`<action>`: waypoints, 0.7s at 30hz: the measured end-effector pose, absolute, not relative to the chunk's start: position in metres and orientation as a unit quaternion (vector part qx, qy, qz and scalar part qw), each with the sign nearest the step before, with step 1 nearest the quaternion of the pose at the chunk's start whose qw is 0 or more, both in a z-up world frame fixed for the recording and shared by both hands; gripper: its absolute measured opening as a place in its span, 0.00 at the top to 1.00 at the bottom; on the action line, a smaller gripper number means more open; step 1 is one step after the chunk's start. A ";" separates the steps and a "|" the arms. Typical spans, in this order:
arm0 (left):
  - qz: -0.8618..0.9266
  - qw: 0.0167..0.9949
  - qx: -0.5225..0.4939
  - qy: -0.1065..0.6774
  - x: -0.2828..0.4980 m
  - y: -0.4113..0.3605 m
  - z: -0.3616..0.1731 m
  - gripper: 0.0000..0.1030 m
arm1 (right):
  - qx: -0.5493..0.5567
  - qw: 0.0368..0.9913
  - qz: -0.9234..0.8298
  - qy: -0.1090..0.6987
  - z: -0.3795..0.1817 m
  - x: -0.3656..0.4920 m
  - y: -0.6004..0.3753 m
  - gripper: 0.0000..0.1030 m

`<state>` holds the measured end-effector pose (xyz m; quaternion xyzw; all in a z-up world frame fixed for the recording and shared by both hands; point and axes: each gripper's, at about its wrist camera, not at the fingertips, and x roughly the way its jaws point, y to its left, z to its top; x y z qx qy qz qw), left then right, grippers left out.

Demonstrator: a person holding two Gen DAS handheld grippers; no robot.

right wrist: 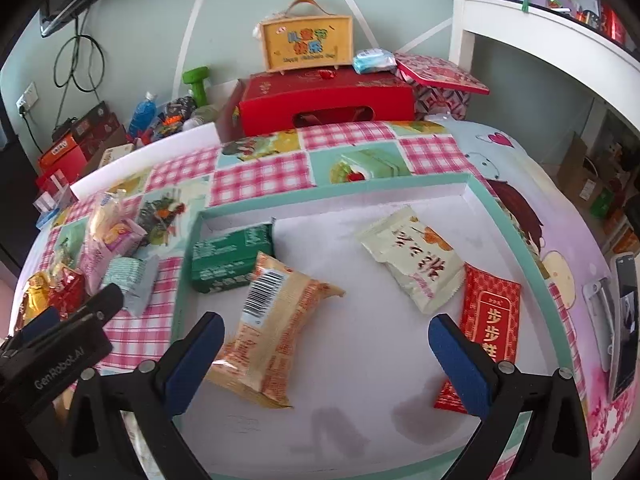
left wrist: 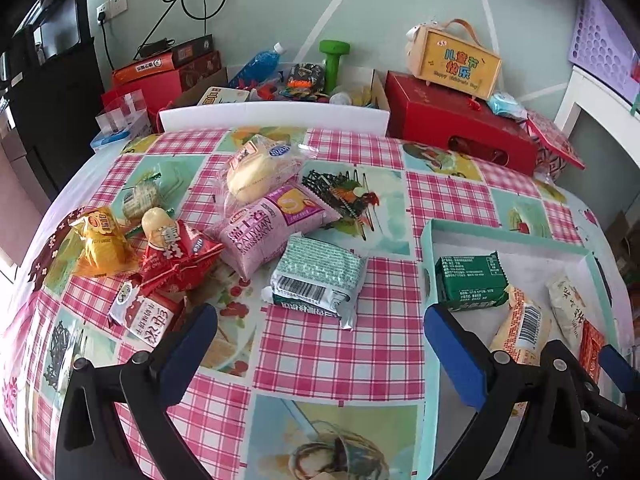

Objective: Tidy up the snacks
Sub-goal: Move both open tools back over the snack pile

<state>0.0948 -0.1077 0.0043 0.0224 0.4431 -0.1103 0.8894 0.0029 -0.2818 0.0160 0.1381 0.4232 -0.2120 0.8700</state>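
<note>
We see a cloth (left wrist: 340,344) checked pink and white, with pale green picture squares between. Our tray (right wrist: 516,232) has a mint green rim and a white floor. In it lie a dark green pack (right wrist: 224,260), a cream and orange pack (right wrist: 276,336), a cream pack (right wrist: 416,256) and a red pack (right wrist: 488,312) with gold lettering. On the cloth we see a pink pack (left wrist: 272,228), a yellow pack (left wrist: 102,246) and a grey-green pack (left wrist: 316,280). Our pads (left wrist: 188,348) are blue.

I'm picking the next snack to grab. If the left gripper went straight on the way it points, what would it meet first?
Probably the pale green barcoded packet on the tablecloth. It lies just ahead, between the open, empty jaws of the left gripper, though depth is hard to judge here.
</note>
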 end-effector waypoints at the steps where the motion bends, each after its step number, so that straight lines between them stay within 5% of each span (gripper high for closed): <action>1: -0.110 0.890 0.017 0.442 0.095 -0.104 0.006 0.00 | 0.139 0.873 -0.207 0.420 0.018 0.004 -0.278 0.00; 21: -0.044 0.916 -0.047 0.396 0.108 -0.009 0.010 0.00 | 0.163 0.894 -0.099 0.406 0.006 0.039 -0.204 0.00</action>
